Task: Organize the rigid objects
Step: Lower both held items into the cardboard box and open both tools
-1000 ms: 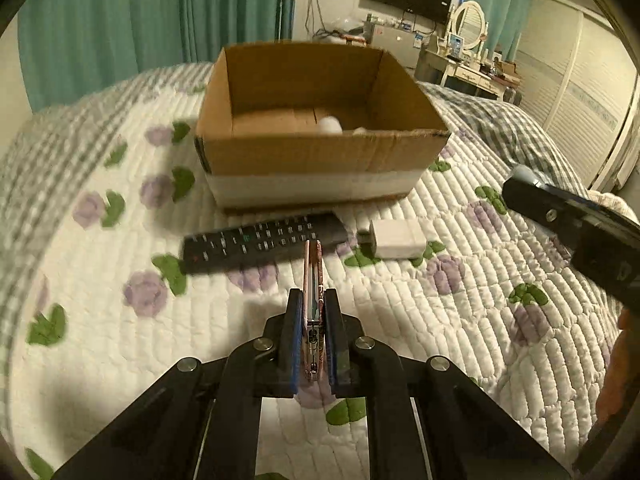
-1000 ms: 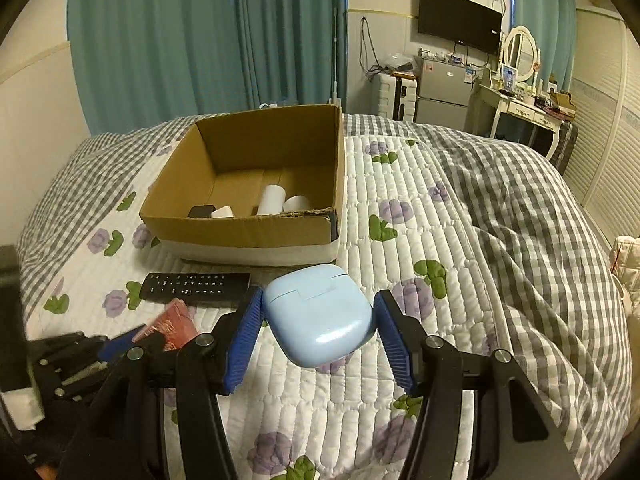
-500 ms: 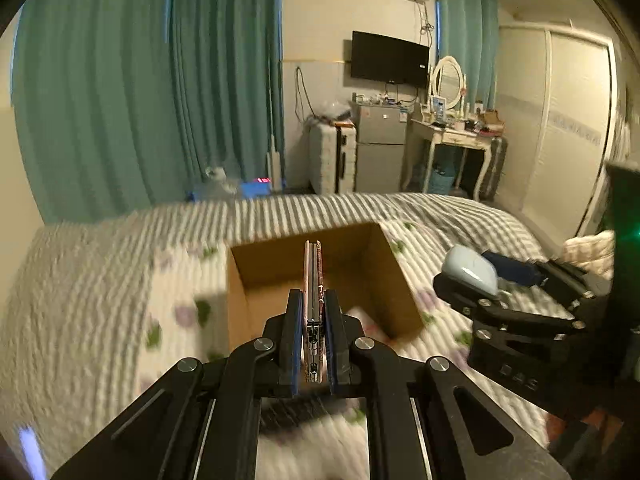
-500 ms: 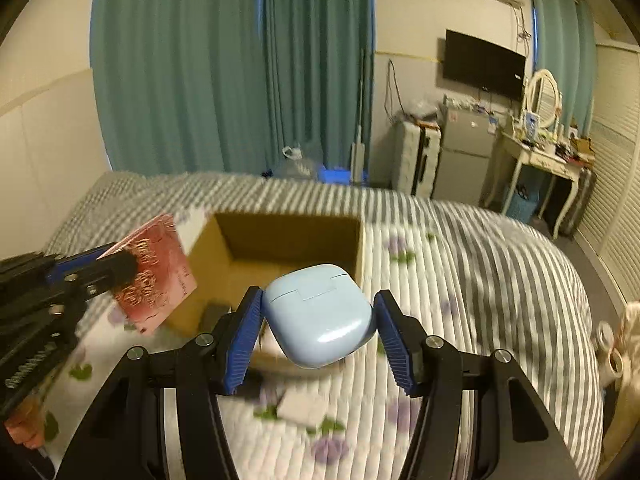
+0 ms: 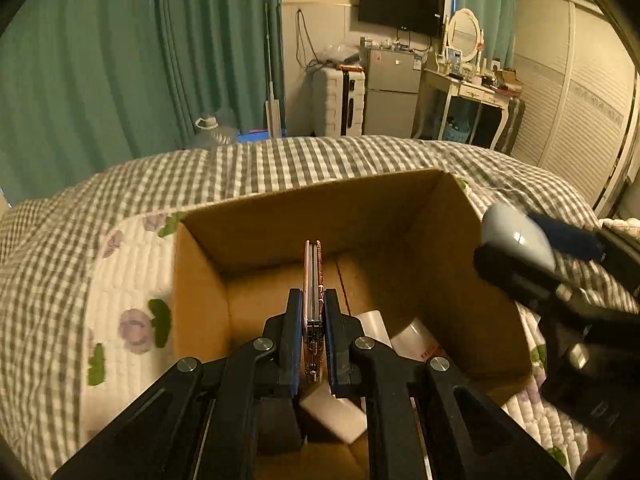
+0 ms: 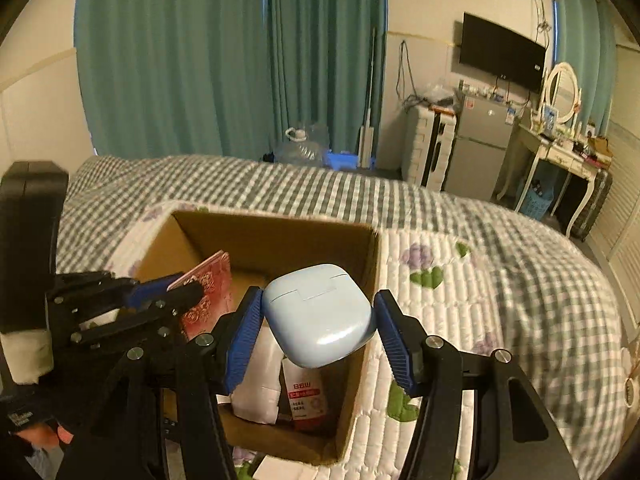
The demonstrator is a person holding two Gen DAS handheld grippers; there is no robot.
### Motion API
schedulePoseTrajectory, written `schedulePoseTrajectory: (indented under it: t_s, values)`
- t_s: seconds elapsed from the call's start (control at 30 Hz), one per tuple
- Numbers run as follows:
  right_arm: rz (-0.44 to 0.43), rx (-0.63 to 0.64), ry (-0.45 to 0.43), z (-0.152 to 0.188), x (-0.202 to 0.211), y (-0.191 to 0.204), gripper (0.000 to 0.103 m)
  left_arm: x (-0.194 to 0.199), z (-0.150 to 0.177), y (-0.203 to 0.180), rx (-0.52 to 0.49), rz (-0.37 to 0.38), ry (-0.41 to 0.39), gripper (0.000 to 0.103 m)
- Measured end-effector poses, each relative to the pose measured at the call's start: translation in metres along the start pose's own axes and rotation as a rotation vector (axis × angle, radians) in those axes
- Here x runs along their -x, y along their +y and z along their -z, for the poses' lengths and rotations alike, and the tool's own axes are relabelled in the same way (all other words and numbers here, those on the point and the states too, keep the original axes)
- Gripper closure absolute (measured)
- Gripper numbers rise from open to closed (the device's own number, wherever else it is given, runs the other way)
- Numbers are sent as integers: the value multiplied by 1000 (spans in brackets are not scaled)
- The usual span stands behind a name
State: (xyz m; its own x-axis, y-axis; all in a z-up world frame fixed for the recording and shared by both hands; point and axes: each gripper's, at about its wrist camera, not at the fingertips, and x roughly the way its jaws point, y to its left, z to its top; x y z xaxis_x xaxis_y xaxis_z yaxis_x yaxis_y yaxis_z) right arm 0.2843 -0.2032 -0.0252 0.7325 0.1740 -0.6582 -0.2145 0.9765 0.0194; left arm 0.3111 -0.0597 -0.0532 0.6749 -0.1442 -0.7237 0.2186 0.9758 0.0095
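An open cardboard box (image 5: 460, 280) (image 6: 360, 360) stands on the bed. My left gripper (image 5: 313, 308) is shut on a thin red patterned card pack (image 5: 312, 280), held edge-on over the box's inside; the card pack also shows in the right wrist view (image 6: 208, 292). My right gripper (image 6: 318, 320) is shut on a light blue earbud case (image 6: 318, 316), held above the box's right side; the case also shows in the left wrist view (image 5: 516, 236). White bottles (image 6: 260, 380) and a red-labelled pack (image 6: 306, 396) lie inside the box.
The bed has a quilted floral cover (image 6: 480, 300) and a grey checked blanket (image 5: 240, 168). Beyond the bed are teal curtains (image 6: 200, 60), a small fridge (image 6: 476, 148), a dressing table (image 6: 560, 156) and a wardrobe (image 5: 580, 100).
Both grippers have risen from low over the bed, near the remote and charger, and moved forward over the box, still holding the card pack and the earbud case.
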Motion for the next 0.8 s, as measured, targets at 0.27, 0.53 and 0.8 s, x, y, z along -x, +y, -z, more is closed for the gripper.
schedulePoseTrajectory:
  t_s: [0.27, 0.53, 0.8]
  values:
    - [-6, -14, 1, 5, -9, -12, 47, -2, -3, -1, -39, -24, -42, 87]
    - [-18, -18, -25, -7, 3, -7, 47, 37, -9, 16, -12, -77, -102, 46]
    - [-19, -21, 67, -24, -43, 9, 46, 41, 0, 37, 6, -102, -103, 41]
